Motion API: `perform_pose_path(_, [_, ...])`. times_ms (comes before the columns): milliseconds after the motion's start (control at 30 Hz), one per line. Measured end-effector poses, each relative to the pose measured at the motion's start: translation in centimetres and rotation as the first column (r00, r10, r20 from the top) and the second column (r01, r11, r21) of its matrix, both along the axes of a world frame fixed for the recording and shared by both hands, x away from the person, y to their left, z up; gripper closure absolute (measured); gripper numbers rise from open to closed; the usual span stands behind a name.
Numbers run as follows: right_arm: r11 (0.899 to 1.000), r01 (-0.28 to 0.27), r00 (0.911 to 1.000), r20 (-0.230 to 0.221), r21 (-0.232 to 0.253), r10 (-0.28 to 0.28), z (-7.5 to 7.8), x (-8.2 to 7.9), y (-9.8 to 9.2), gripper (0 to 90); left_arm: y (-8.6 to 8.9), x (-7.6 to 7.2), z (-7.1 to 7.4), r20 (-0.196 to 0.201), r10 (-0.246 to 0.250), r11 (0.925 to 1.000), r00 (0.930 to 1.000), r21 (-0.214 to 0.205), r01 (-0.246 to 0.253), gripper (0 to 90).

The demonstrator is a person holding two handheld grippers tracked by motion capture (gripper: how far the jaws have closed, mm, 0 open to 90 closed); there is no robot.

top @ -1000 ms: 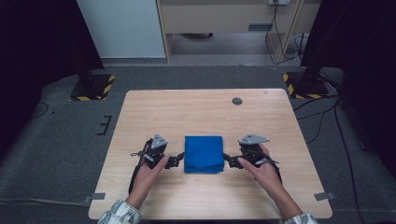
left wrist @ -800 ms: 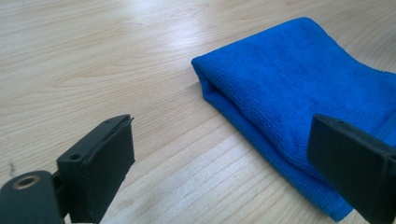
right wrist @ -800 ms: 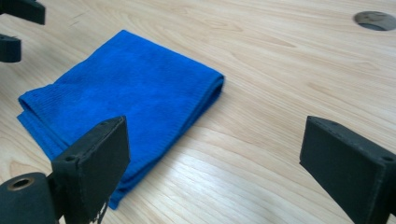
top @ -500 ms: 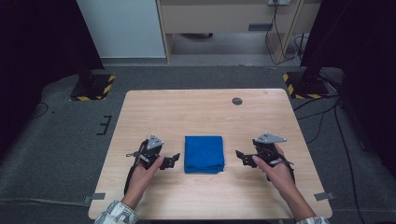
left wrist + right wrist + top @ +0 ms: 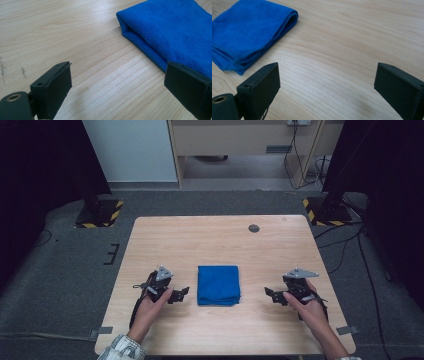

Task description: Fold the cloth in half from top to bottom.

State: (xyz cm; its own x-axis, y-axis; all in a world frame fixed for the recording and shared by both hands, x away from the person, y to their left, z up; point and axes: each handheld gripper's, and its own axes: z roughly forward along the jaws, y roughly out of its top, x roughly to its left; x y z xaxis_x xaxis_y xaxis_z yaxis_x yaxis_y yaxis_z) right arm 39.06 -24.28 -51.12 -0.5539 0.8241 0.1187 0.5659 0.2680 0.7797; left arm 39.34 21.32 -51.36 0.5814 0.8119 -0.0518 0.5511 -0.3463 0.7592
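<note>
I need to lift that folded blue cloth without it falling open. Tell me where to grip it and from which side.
Grip the blue cloth at its rounded fold, probably the far edge by the gripper views. Coming in low with open jaws, the left gripper is nearer; the right gripper stands farther off. The near edge shows loose stacked layers, likely to splay.

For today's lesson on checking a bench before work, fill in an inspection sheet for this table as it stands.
Surface: pale wooden table, bare grain, no spills seen.
Job's things: folded blue microfibre cloth, lying flat near the front middle, touching neither tool.
Clutter: small dark round disc near the far edge.
Grippers: left tongs open, just left of the cloth; right tongs open, farther off to its right, over bare wood.
Cables: black leads on the floor at the right; a thin one by the left hand.
Surroundings: grey carpet, yellow-black striped stand bases, white panel at the back.
</note>
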Motion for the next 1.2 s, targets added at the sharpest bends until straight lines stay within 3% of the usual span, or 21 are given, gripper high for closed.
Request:
perform_pose_path(200, [0.999,0.040,0.9988,-0.026,-0.008,-0.040,-0.7,0.5,-1.8,6.6,0.7,0.5,-0.4,-0.017,0.017,0.9995,0.9997,0.025,-0.017,7.1])
perform_pose_path(367, [0.996,0.093,0.9949,-0.039,0.005,-0.093,-1.1,1.3,-2.9,7.1,2.1,1.2,-0.7,-0.028,0.062,0.9977,0.9977,0.029,-0.062,7.1])
perform_pose_path(533, [0.990,0.138,0.9893,-0.048,-0.007,-0.138,-1.4,2.5,-3.6,7.4,3.5,2.1,-1.1,-0.032,0.120,0.9925,0.9922,0.025,-0.119,7.1])
perform_pose_path(767, [0.981,0.190,0.9804,-0.049,-0.026,-0.191,-1.5,4.4,-3.6,7.8,4.6,3.2,-1.9,-0.052,0.161,0.9864,0.9855,0.041,-0.159,7.1])
perform_pose_path(1000, [0.971,0.231,0.9700,-0.063,-0.065,-0.235,-2.3,5.4,-3.2,7.6,4.7,3.4,-2.2,-0.049,0.159,0.9865,0.9860,0.048,-0.157,5.7])
perform_pose_path(1200, [0.967,0.233,0.9706,-0.037,-0.102,-0.238,-2.7,5.3,-2.9,6.6,4.4,3.3,-2.3,-0.032,0.148,0.9849,0.9884,0.095,-0.145,3.9])
